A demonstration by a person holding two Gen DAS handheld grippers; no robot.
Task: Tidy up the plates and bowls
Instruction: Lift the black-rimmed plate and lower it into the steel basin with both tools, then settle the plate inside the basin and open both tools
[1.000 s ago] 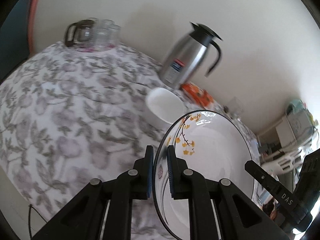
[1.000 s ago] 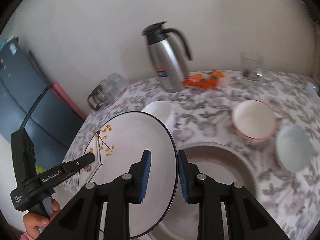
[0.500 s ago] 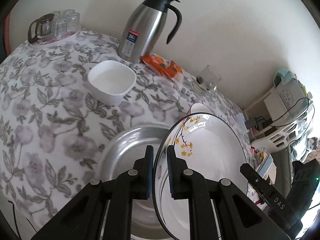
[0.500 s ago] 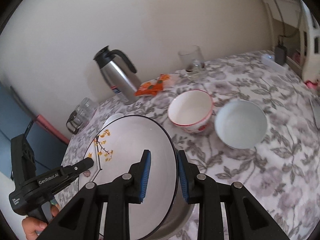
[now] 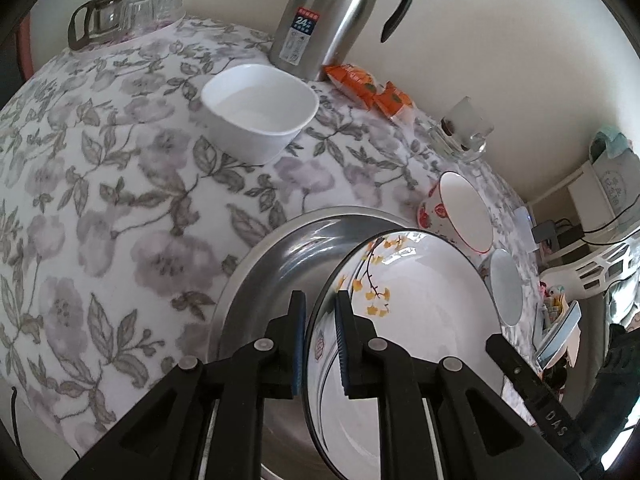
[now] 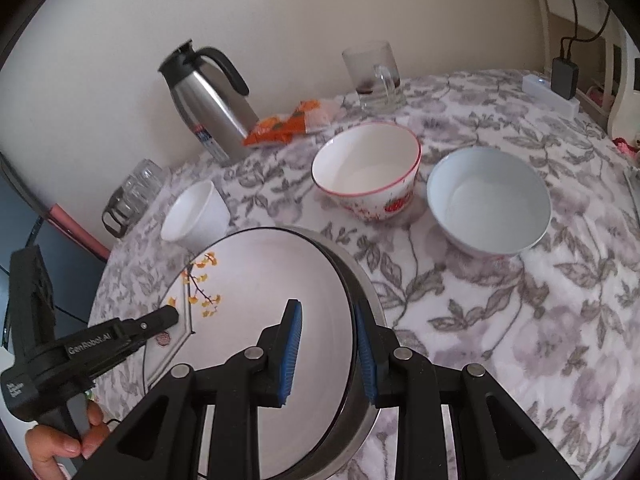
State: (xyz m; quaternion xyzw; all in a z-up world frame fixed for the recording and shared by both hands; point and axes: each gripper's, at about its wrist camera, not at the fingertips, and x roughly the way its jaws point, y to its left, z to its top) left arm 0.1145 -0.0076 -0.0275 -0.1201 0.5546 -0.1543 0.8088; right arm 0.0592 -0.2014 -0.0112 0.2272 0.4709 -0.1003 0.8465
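Observation:
A white plate [image 5: 420, 320] [image 6: 260, 280] with a black rim and yellow leaf sprig hangs tilted just above a steel plate [image 5: 280, 272] [image 6: 362, 284] on the flowered tablecloth. My left gripper [image 5: 320, 340] is shut on the plate's left rim. My right gripper [image 6: 328, 352] is shut on the opposite rim, one pad inside and one outside. A square white bowl [image 5: 260, 108] [image 6: 196, 216] sits beyond the steel plate. A red-rimmed bowl [image 5: 460, 212] [image 6: 366, 164] and a pale blue bowl [image 5: 506, 286] [image 6: 488, 196] stand side by side to the right.
At the table's far edge by the wall stand a steel thermos [image 5: 320, 12] [image 6: 208, 96], orange packets [image 5: 368, 88] [image 6: 288, 124] and a glass mug [image 5: 460, 128] [image 6: 374, 76]. Several glasses [image 5: 124, 12] [image 6: 132, 196] cluster at the far left corner. A hand [image 6: 60, 444] holds the left gripper.
Both grippers have carried the white plate down and across until it hangs over the steel plate. The two bowls on the right have come closer in view.

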